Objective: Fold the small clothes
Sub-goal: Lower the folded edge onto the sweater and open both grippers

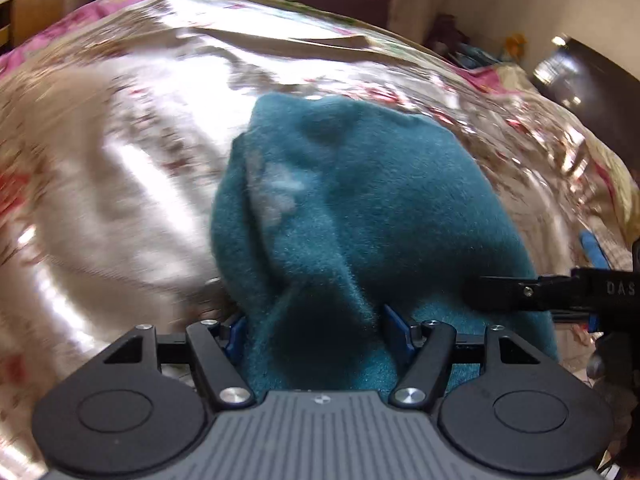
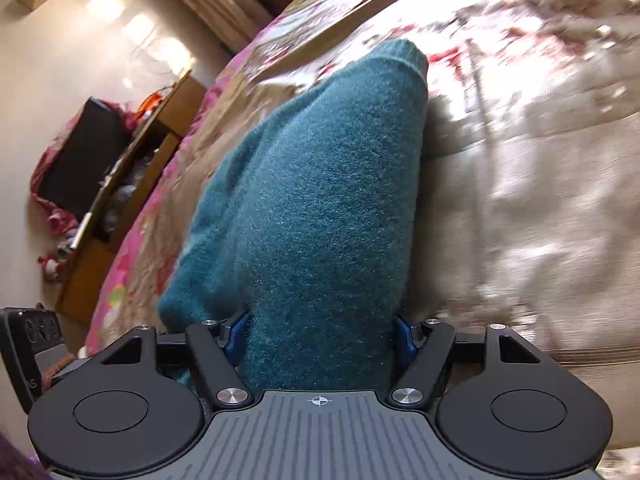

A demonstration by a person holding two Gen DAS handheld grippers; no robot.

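Between both jaws, teal garment point(image 1: 360, 208)

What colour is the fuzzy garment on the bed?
The fuzzy garment is teal blue-green, plain in the right wrist view, where it shows best.

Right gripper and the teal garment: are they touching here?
Touching. The right wrist view shows the teal garment filling the right gripper, with fabric pressed against both blue pads.
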